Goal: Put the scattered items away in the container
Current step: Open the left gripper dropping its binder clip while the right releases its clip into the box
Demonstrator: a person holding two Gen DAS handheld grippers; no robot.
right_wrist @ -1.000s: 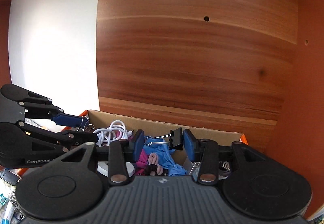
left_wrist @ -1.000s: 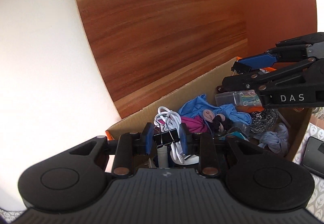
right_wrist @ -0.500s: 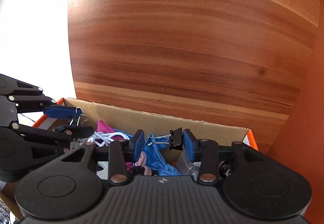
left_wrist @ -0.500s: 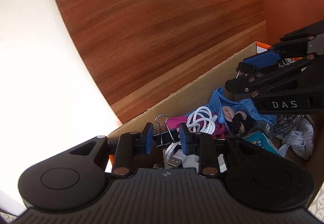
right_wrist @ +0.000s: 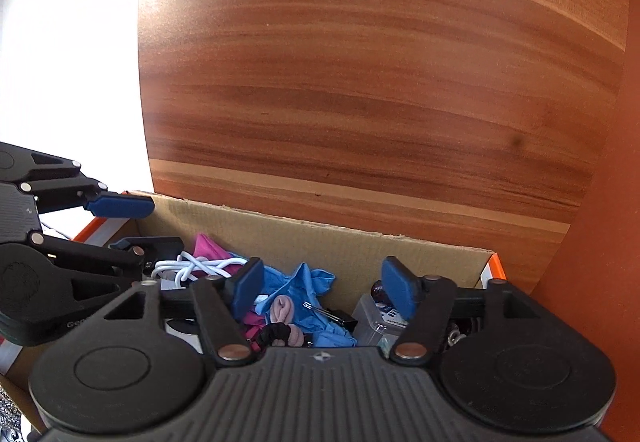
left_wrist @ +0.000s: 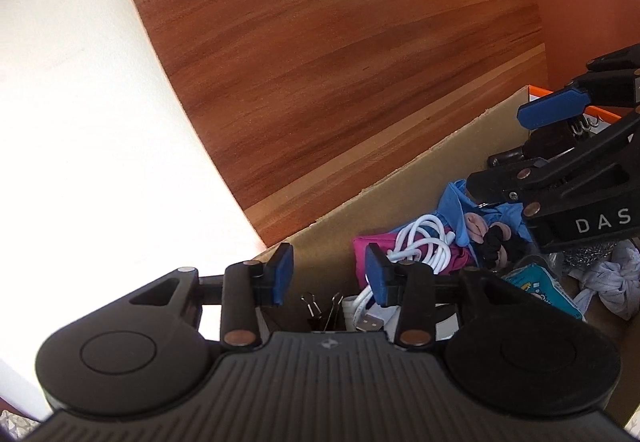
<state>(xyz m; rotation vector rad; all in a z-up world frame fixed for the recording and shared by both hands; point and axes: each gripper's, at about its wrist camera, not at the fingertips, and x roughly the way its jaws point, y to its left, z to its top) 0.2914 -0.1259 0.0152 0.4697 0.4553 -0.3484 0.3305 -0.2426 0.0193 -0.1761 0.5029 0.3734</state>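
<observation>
Cardboard box (right_wrist: 320,238): open-topped, set against a wood-grain panel (right_wrist: 380,82); both tools hang over it, pointing down into it.
Left gripper (left_wrist: 328,276): jaws opening, nothing pressed between the blue pads.
Left binder clip (left_wrist: 322,312): black, just below and behind the left pads, wire handles pointing up; it sits at the box's near-left end (whether it rests on the floor of the box I cannot tell).
Right gripper (right_wrist: 324,288): jaws opening wide, pads bare.
Right binder clip (right_wrist: 336,316): lies on the blue cloth (right_wrist: 304,282) straight beneath the gap, long axis running across the jaws.
Other contents: white cable (left_wrist: 424,242), magenta cloth (left_wrist: 376,250), clear plastic case (right_wrist: 372,322).
Relation that matters: each clip lies directly under its own tool and inside the box, so I judge both drops made; the coming move is likely away from the box to fetch more, either hand equally free.
</observation>
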